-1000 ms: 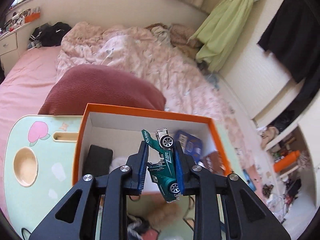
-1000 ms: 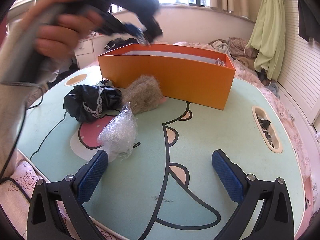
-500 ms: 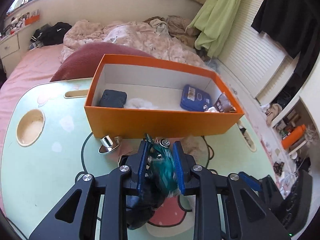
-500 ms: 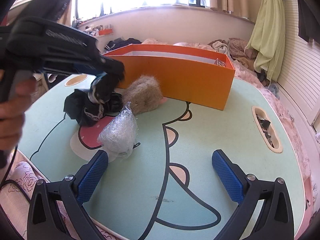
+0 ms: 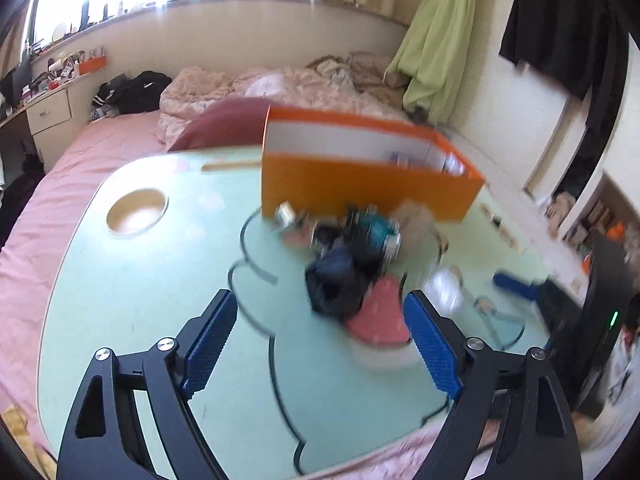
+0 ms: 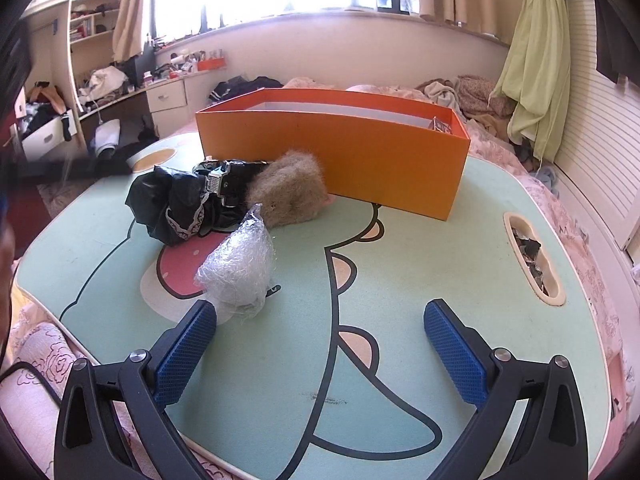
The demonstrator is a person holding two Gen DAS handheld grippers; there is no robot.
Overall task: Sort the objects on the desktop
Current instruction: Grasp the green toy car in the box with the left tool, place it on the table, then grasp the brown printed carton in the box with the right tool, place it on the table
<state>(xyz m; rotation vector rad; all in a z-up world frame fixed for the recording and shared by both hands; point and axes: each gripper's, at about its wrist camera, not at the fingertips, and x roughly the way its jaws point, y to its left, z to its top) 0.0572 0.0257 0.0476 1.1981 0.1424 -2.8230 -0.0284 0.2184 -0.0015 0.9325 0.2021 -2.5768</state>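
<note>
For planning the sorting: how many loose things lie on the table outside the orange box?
5: black bag, toy car on it, furry toy against the box, plastic bundle nearest, shiny piece by the box corner. More may be hidden.

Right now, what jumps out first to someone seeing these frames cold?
The orange box dominates, standing open-topped toward the back of the cartoon-printed table. In front of its left end sits a clutter: a black bag, a furry tan toy and a crinkled clear plastic wad. The left claw and right claw both gape empty over the table's near side; the left's jaws have just been opening.
</note>
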